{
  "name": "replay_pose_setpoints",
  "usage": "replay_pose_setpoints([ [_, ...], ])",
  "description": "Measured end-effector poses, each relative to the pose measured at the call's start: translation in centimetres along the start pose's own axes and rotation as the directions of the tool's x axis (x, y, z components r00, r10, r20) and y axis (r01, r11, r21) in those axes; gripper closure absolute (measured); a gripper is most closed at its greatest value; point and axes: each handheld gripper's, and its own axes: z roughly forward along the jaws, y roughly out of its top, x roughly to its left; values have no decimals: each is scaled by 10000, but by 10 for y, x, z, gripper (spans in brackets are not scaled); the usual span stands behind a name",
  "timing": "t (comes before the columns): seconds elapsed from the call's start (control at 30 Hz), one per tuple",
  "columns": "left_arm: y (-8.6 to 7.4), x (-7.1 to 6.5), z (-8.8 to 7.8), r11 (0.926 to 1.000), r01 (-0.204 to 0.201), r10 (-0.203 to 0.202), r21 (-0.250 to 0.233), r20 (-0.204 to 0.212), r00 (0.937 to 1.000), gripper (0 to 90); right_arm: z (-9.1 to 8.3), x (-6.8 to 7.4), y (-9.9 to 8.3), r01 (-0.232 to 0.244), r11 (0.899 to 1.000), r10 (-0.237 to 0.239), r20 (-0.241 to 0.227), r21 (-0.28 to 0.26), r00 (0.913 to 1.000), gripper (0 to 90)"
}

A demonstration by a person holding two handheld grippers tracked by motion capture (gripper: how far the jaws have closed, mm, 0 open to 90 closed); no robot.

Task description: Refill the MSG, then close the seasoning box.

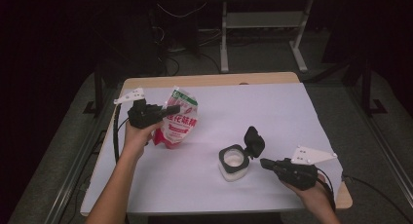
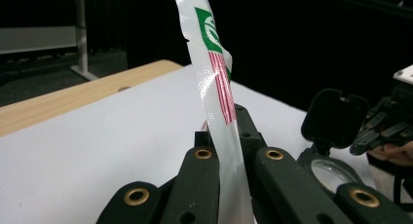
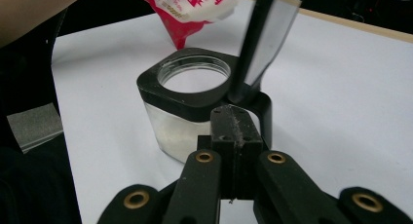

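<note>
Presently, we are observing a pouring job in its approach stage; the left tool (image 1: pixel 171 110) is clamping the flat upper edge of a red-and-white pouch (image 1: pixel 178 121), which is hanging lifted over the left part of the white-covered counter (image 1: pixel 272 112), its lower corner just off the surface or barely on it; we cannot tell which. In the left gripper view the pouch film (image 2: pixel 216 87) is running straight up between the closed jaws, pinched tight. The right tool (image 1: pixel 265 162) is sitting clenched with nothing between its jaws, its tips just beside the hinge of the container (image 1: pixel 234 161), a clear square jar with a black collar and a flip lid (image 1: pixel 254 141) standing open; in the right gripper view the tool's tips (image 3: pixel 233 136) are lying right against the hinge bracket, though we cannot confirm contact.

We are judging that the pouch is not yet over the jar mouth (image 3: pixel 193 74); the two are standing apart. The next move is calling for carrying the pouch across, lowering its open corner above the mouth, and tilting, while the right tool is steadying the jar.

Whether the pouch is already cut open is hard to make out; its printed text is too small to read; the jar's fill level is unclear.
</note>
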Motion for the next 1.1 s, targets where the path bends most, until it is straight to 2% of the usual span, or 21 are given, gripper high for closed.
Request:
replay_pose_setpoints([
  [0.2,-2,-7,-5,9998,5,-10,187,260,9997,895,-6,-6,-1,-110,9999,112,202,-59,9997,899],
  [0.3,-6,-9,-7,9999,120,-124,96,455,9989,895,-9,-10,-2,-179,9998,180,261,-64,9995,898],
  [0.5,-13,-16,-12,9993,312,-329,208,845,9959,895,-13,-14,-4,-244,9997,247,464,-61,9986,899],
  [0.63,-19,-23,-14,9987,287,-329,431,991,9945,894,-13,-17,-4,-319,9995,319,528,-9,9981,899],
  [0.77,-23,-31,-15,9960,-26,-63,889,989,9951,893,-12,-20,-5,-388,9992,382,626,81,9973,899],
  [0.83,-27,-36,-14,9916,-141,8,1289,1026,9947,889,-11,-21,-5,-359,9993,349,709,134,9969,899],
  [0.9,-29,-41,-13,9836,-395,214,1759,1034,9944,889,-11,-22,-5,-354,9993,342,721,153,9968,899],
  [1.03,-31,-52,-10,9596,-1024,774,2620,1039,9916,878,-10,-23,-5,-357,9992,343,777,165,9964,899],
  [1.1,-34,-57,-8,9517,-1163,872,2841,1131,9898,875,-10,-23,-5,-352,9992,334,795,212,9963,899],
])
